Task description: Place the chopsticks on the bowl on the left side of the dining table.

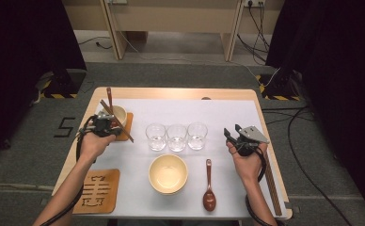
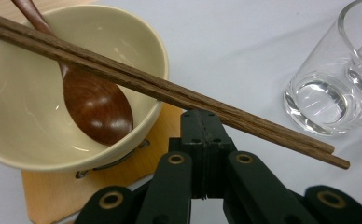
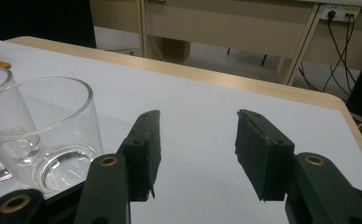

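Left gripper (image 2: 202,122) has its jaws pinched together right under my chopsticks (image 2: 170,91), which lie across the small bowl (image 2: 20,93) with a spoon (image 2: 97,105) inside. Right gripper (image 3: 198,154) is spread wide beside the glasses (image 3: 44,135), holding nothing.
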`<state>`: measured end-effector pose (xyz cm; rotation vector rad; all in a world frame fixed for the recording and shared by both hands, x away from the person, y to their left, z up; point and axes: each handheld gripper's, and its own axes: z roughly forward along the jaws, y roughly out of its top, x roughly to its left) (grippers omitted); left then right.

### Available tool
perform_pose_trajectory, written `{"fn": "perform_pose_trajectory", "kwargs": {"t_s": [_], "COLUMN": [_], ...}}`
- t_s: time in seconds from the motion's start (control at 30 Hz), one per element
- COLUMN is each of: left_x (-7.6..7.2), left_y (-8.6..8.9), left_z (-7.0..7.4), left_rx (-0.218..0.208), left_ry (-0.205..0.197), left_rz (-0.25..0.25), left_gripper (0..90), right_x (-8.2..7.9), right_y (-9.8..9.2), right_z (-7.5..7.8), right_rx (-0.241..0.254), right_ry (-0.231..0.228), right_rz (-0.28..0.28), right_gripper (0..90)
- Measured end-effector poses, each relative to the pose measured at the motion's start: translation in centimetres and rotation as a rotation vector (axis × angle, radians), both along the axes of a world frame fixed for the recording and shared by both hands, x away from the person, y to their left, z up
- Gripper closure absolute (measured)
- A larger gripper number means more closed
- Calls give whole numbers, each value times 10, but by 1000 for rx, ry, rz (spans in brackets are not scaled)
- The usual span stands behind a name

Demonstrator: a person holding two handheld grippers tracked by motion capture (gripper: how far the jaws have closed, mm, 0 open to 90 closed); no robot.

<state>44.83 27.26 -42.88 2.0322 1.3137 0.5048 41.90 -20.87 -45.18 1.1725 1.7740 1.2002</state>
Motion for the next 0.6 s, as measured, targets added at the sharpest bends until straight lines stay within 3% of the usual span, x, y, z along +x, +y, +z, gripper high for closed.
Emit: {"fn": "perform_pose_trajectory", "kwargs": {"t_s": [0.6], "left_x": [11], "left_y": [-16], "left_z": [-1], "left_rx": [4], "left_ry": [-2], "left_rz": [-6], "left_gripper": [888], "right_x": [-1], "right_y": [0], "right_z": [0], "right_rx": [6], "right_ry": [8], "right_rz": [-7], "right_gripper": [506]}}
